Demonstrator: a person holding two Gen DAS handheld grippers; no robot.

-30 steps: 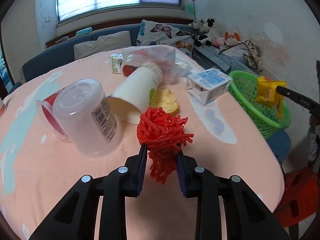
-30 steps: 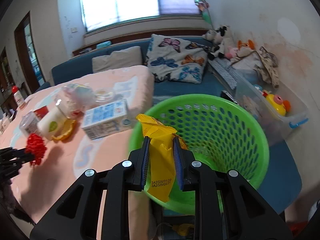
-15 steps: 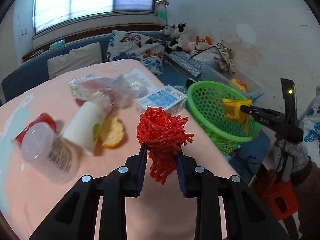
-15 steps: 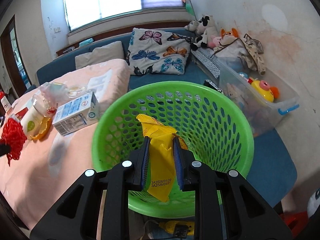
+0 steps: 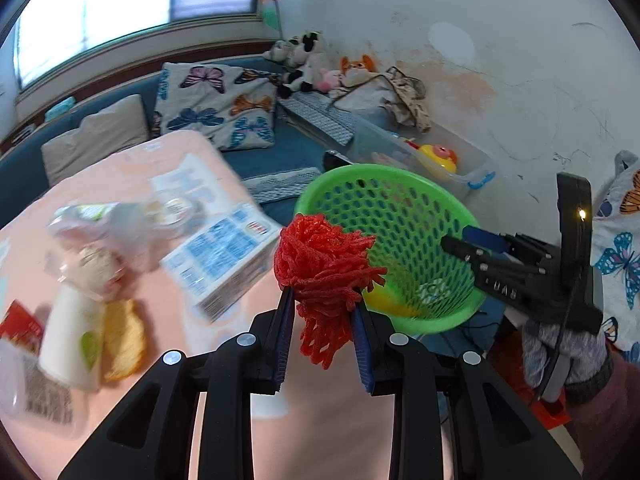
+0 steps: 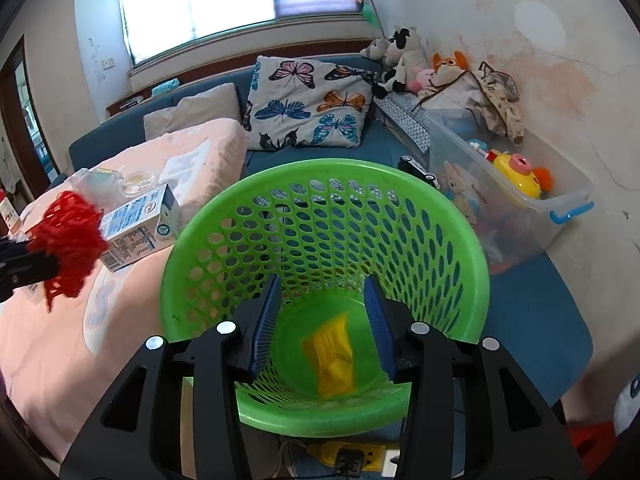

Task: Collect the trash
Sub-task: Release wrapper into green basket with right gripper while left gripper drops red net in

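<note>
1. Red mesh netting (image 5: 326, 264): crinkled foam bundle, frame centre, clamped in left gripper (image 5: 323, 340) jaws.
2. Right gripper (image 6: 325, 332): jaws apart over perforated green plastic basket (image 6: 476, 240); yellow wrapper (image 6: 332, 354) lies inside.

A peach tabletop (image 5: 120, 168) is carrying the litter. A blue-and-white carton (image 5: 224, 256) is lying on its side near the edge facing the basket. A clear bag (image 5: 104, 220) is sitting behind it, toward the far edge. A white cup (image 5: 76, 332) is lying tipped beside a yellow peel (image 5: 124, 340), and a clear jar (image 5: 36, 392) is resting at the left edge.
</note>
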